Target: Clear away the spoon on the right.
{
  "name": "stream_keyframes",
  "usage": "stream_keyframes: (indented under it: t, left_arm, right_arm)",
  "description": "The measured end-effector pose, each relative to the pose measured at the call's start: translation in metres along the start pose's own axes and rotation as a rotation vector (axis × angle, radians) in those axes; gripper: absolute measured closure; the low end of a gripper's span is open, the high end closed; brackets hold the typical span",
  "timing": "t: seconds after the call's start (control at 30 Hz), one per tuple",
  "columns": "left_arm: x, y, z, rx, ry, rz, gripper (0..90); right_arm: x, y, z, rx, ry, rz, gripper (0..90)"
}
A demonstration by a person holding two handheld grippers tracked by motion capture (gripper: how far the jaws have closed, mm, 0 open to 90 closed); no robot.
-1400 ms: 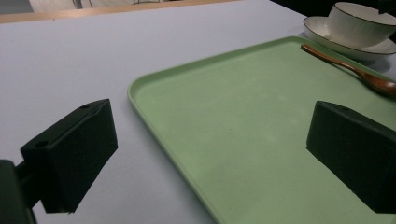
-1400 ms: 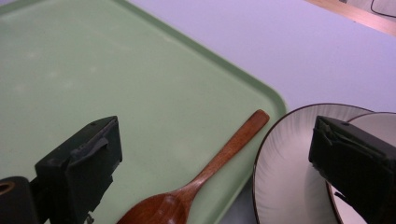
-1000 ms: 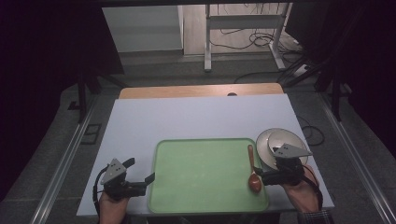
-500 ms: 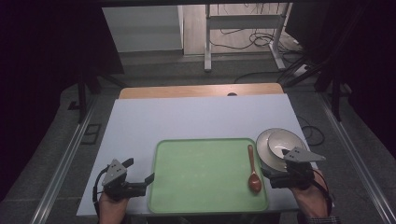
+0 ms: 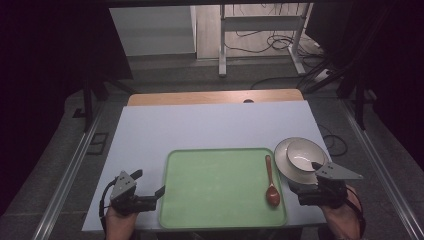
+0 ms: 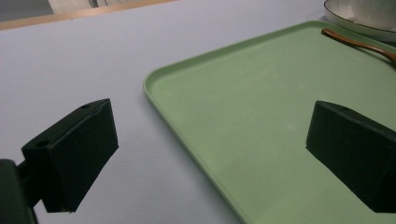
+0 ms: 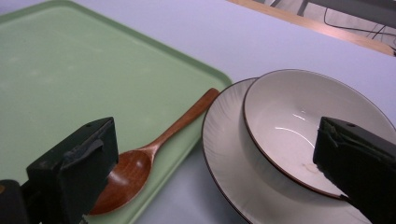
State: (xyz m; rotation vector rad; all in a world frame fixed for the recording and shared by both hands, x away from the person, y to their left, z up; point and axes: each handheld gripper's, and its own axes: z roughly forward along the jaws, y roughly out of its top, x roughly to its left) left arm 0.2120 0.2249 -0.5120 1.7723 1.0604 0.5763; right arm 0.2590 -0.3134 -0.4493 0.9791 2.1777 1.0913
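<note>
Right gripper (image 5: pixel 307 192) has backed off to the table's near edge, jaws wide and empty, leaving the wooden spoon (image 5: pixel 271 182) lying on the green tray (image 5: pixel 220 220). Looks like the bowl (image 5: pixel 305 155) on its plate (image 5: pixel 283 161) is next. Left gripper (image 5: pixel 150 197) waits open.

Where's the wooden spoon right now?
In the high view, the wooden spoon lies on the green tray along its right edge, beside the plate holding the bowl.
</note>
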Motion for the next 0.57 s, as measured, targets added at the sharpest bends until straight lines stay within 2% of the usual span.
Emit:
stream_keyframes:
  t: [0.43,0.57]
  left_arm:
    - [-0.001,-0.001,0.001,-0.002,0.015,0.023,1.1]
    - [-0.001,-0.001,0.001,-0.002,0.016,0.025,1.1]
  right_arm:
    - [-0.010,-0.019,-0.005,0.012,-0.026,0.039,0.2]
    - [-0.012,-0.021,-0.004,0.025,-0.035,0.036,0.3]
